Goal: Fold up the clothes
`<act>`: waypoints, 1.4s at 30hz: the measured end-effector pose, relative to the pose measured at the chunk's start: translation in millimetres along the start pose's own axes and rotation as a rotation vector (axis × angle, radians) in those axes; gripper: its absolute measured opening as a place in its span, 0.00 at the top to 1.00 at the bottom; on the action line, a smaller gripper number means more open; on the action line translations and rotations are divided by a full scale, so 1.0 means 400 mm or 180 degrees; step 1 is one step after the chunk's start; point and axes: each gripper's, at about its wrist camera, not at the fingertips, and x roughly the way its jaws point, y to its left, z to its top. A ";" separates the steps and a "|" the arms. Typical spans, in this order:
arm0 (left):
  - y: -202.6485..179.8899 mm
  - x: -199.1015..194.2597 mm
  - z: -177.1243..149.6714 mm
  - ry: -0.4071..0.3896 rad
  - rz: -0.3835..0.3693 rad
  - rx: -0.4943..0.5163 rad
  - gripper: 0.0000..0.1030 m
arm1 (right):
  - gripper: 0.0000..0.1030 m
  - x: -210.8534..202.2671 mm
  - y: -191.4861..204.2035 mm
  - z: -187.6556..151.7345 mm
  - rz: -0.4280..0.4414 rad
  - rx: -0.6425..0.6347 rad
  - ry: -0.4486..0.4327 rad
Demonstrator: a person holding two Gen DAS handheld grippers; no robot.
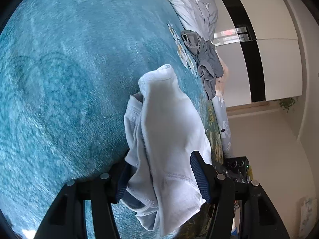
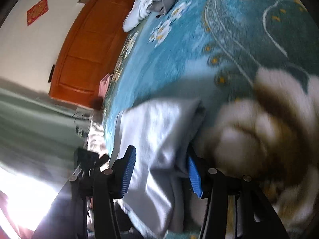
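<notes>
White garment [image 1: 169,131] bunched on the blanket [image 1: 59,79], passing between both grippers: left [image 1: 161,177], right [image 2: 161,171]. Jaws half-wide; can't tell if pinching. Risk: loose cloth slips, fold collapses.

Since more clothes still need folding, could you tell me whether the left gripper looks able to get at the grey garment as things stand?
Probably not yet. The left gripper has the white garment bunched between its jaws, so it is occupied. The grey garment lies uncovered farther along the blanket near its edge, with nothing else in between.
</notes>
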 end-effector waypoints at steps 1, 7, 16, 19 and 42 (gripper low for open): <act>-0.001 0.002 0.001 0.0008 0.0000 -0.0001 0.40 | 0.51 -0.006 -0.003 -0.011 0.0049 0.0022 0.0040; -0.009 0.012 0.009 0.0065 0.0007 -0.0003 0.40 | 0.51 -0.020 -0.011 -0.057 0.0148 0.0078 0.0088; -0.016 0.028 0.018 0.0123 -0.0050 -0.0012 0.38 | 0.54 0.061 0.028 0.005 0.0132 -0.0010 0.0062; -0.022 0.028 0.009 0.0064 0.0047 0.0036 0.43 | 0.71 0.052 0.023 -0.007 -0.0004 -0.0012 0.0007; -0.329 -0.033 -0.109 -0.0133 0.0021 0.0654 0.85 | 0.87 -0.217 0.163 -0.068 -0.0084 -0.0327 -0.0588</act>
